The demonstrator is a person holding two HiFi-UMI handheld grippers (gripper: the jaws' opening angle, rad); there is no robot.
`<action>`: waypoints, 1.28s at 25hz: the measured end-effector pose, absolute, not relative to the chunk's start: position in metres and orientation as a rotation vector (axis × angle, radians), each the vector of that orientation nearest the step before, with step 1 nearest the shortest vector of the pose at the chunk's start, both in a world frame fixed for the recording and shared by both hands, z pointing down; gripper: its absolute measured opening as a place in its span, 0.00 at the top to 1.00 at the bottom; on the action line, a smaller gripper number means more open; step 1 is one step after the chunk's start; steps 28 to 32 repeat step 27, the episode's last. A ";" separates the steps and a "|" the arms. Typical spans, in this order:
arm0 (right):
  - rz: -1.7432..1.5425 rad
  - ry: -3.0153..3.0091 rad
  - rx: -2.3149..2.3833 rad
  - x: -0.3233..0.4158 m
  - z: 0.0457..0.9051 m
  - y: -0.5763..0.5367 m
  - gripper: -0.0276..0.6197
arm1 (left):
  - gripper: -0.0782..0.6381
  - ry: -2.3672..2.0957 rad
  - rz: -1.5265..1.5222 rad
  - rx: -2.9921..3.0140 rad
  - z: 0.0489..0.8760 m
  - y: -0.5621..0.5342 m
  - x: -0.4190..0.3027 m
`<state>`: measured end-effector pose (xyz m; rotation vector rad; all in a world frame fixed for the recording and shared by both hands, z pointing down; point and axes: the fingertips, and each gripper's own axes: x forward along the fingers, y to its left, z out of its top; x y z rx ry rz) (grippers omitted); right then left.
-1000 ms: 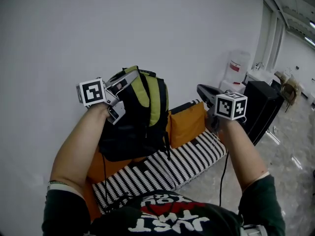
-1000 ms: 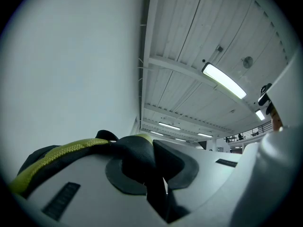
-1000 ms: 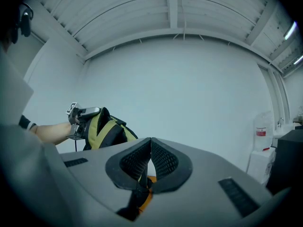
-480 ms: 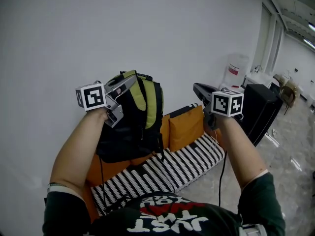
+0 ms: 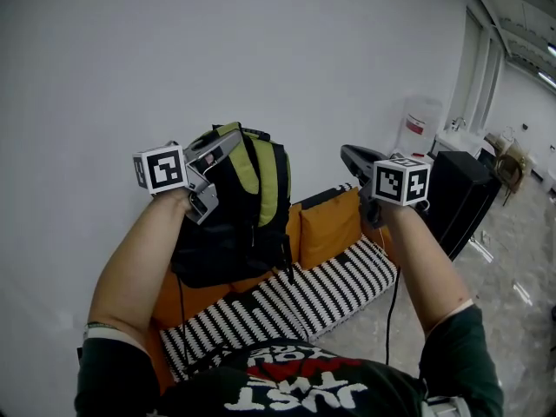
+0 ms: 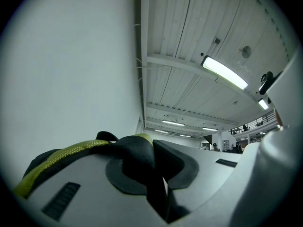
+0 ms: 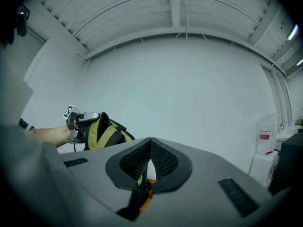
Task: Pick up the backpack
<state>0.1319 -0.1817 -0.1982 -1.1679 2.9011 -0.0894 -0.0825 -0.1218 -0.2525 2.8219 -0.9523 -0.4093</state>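
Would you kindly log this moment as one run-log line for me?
left gripper: shut on backpack top strap | right gripper: shut, empty, apart from backpack | backpack: hanging over striped sofa

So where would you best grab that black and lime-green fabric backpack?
By the black top handle, coming in level from the side, as the left gripper does. The backpack hangs upright from that handle with its bulk below, so it likely stays balanced.

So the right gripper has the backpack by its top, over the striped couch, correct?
No: it is the left gripper that has the backpack by its top, over the striped couch. The head view shows it; the right gripper holds nothing.
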 end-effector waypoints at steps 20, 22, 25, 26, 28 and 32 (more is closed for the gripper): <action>-0.056 2.934 -1.190 0.130 -0.191 -0.178 0.92 | 0.82 -0.953 -0.393 2.814 -0.250 -0.124 -0.080; -0.056 2.937 -1.189 0.129 -0.191 -0.177 0.92 | 0.82 -0.954 -0.393 2.812 -0.250 -0.124 -0.080; -0.059 2.940 -1.191 0.128 -0.190 -0.178 0.92 | 0.82 -0.953 -0.394 2.808 -0.250 -0.125 -0.081; -0.061 2.941 -1.191 0.128 -0.190 -0.178 0.92 | 0.82 -0.952 -0.394 2.808 -0.250 -0.125 -0.081; -0.062 2.942 -1.191 0.127 -0.190 -0.178 0.92 | 0.82 -0.952 -0.394 2.807 -0.250 -0.125 -0.081; -0.062 2.942 -1.191 0.127 -0.190 -0.178 0.92 | 0.82 -0.952 -0.394 2.807 -0.250 -0.125 -0.081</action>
